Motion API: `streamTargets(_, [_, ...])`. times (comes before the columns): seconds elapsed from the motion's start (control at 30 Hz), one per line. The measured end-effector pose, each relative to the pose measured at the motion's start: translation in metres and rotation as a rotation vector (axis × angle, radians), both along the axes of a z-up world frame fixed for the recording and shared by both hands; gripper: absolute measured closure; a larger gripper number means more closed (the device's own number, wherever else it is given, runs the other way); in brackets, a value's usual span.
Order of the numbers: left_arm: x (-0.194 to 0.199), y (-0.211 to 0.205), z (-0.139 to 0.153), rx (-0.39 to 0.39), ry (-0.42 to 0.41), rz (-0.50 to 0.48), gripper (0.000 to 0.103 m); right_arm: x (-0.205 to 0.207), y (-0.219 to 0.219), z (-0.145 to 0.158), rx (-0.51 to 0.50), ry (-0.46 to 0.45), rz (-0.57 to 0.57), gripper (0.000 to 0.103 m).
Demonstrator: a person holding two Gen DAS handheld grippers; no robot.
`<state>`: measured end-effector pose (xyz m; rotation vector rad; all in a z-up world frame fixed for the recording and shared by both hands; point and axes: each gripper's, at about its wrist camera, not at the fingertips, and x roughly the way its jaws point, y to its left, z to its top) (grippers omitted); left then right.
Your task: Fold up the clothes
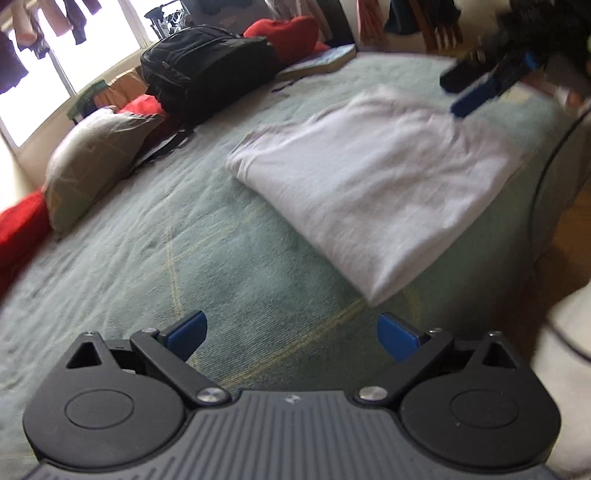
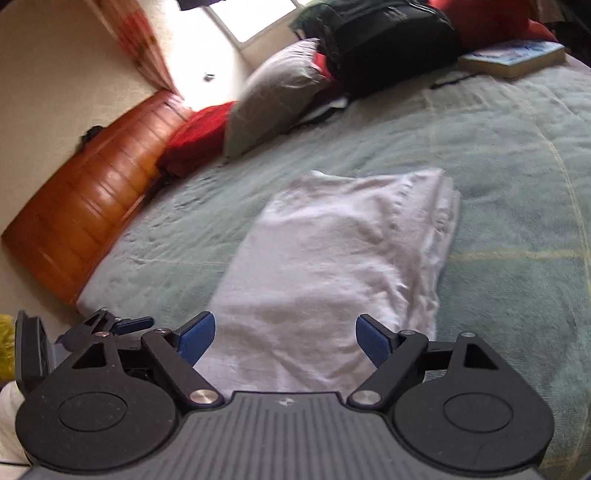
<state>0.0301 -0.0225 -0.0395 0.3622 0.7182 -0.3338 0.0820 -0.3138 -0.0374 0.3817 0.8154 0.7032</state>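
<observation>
The left hand-held gripper [image 1: 291,336] has its two blue-padded fingers [image 1: 186,334] spread wide apart with nothing between them. The right hand-held gripper [image 2: 285,338] is likewise spread, its jaws empty. In the left wrist view the right one appears blurred at upper right, well apart from the left.

A lived-in bedroom in a private home. A bed under a pale green quilted bedspread [image 1: 155,258] fills the scene ahead of the left gripper [image 1: 291,338]. Far ahead and to its left lie a grey pillow [image 1: 92,162], red cushions [image 1: 291,33], a black backpack [image 1: 207,70] and a book [image 1: 321,61]. Beyond them, laundry [image 1: 48,26] hangs at a bright window [image 1: 107,48]. From the right gripper [image 2: 285,341], a wooden headboard [image 2: 85,206] stands to the left against a plain wall, with a patterned curtain [image 2: 136,40] above it.
</observation>
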Motion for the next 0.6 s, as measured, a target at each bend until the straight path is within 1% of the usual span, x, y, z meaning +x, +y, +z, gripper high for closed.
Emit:
streamTargets(0.1, [0.006, 0.016, 0.026, -0.156, 0.014, -0.005, 0.004, -0.004, 0.006, 0.0, 0.067, -0.001, 0.099, 0.016])
streamTargets(0.13, [0.012, 0.018, 0.034, -0.206, 0.013, -0.006, 0.004, -0.003, 0.007, -0.005, 0.081, 0.025, 0.116, 0.016])
streamTargets(0.17, [0.019, 0.018, 0.04, -0.251, 0.011, -0.018, 0.004, -0.003, 0.007, -0.01, 0.091, 0.045, 0.125, 0.016])
streamTargets(0.23, [0.033, 0.012, 0.047, -0.326, 0.02, -0.077, 0.004, -0.003, 0.0, -0.016, 0.095, 0.06, 0.108, 0.016])
streamTargets(0.27, [0.041, 0.008, 0.047, -0.357, 0.032, -0.111, 0.004, -0.004, -0.003, -0.019, 0.096, 0.067, 0.1, 0.019])
streamTargets(0.3, [0.047, 0.002, 0.044, -0.376, 0.049, -0.145, 0.004, -0.004, -0.006, -0.022, 0.098, 0.074, 0.092, 0.028])
streamTargets(0.33, [0.053, -0.005, 0.04, -0.389, 0.069, -0.178, 0.004, -0.004, -0.009, -0.024, 0.099, 0.082, 0.084, 0.031])
streamTargets(0.4, [0.066, -0.019, 0.031, -0.414, 0.108, -0.244, 0.004, -0.004, -0.016, -0.03, 0.103, 0.097, 0.067, 0.031])
streamTargets(0.43, [0.071, -0.023, 0.022, -0.417, 0.143, -0.245, 0.004, -0.005, -0.019, -0.033, 0.104, 0.104, 0.059, 0.031])
streamTargets(0.5, [0.08, -0.03, -0.001, -0.41, 0.23, -0.211, 0.004, -0.005, -0.025, -0.039, 0.107, 0.119, 0.042, 0.031])
streamTargets(0.53, [0.078, -0.031, -0.005, -0.408, 0.246, -0.203, 0.004, -0.005, -0.028, -0.042, 0.109, 0.126, 0.034, 0.031])
streamTargets(0.6, [0.067, -0.03, -0.007, -0.405, 0.248, -0.197, 0.004, -0.006, -0.035, -0.047, 0.112, 0.141, 0.018, 0.031])
